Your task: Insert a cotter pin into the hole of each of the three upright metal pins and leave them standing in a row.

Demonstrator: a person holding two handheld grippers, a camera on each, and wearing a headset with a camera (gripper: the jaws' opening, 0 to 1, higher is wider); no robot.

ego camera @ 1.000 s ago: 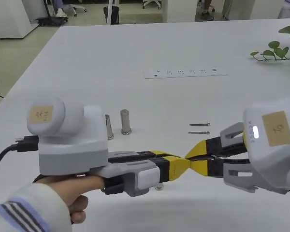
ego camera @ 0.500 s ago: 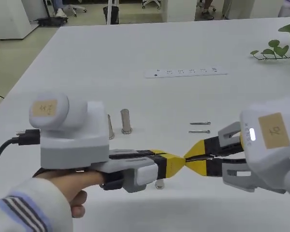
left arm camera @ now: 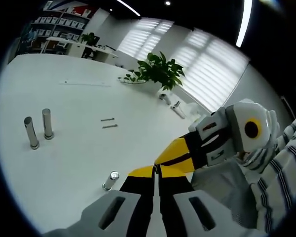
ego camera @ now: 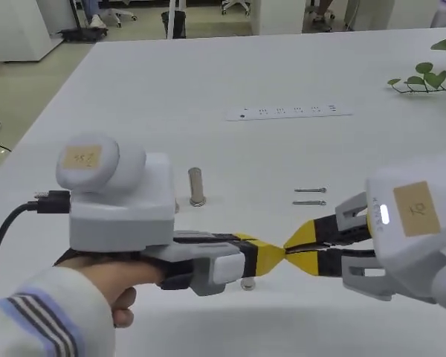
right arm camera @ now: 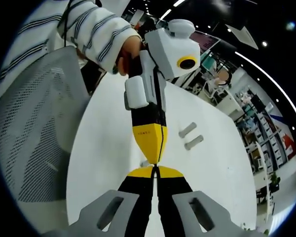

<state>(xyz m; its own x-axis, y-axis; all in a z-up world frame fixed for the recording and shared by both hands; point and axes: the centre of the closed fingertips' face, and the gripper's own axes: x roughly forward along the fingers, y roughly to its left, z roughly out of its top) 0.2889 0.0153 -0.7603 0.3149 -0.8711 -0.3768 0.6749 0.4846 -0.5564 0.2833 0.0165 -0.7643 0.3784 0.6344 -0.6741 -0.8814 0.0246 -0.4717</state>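
Yellow-tipped jaws of the left gripper (left arm camera: 156, 174) are pressed together, with no gap along their length. The right gripper (right arm camera: 154, 171) is in the same condition, its jaws closed flat against each other. The two grippers meet tip to tip just above the white table (ego camera: 134, 97). Whether anything thin is pinched at the meeting point cannot be told. A hand (ego camera: 108, 286) in a striped sleeve holds the left gripper.

One metal pin (left arm camera: 110, 180) sits on the table just beside the left gripper's jaws. The head view places it under that gripper's forward end. Whether it stands upright or is tipped cannot be told. Two more metal pins (left arm camera: 47, 123) stand upright side by side, well apart from the first. Two cotter pins (ego camera: 310, 191) lie parallel on the table near the right gripper, loose and touching no pin.

The left gripper view shows both upright pins whole, whereas in the head view the left gripper's body covers most of one. The right gripper view shows the left gripper end-on, with the pair of pins beyond it. The head view also takes in a power strip (ego camera: 288, 112) and a plant (ego camera: 424, 78) farther off.
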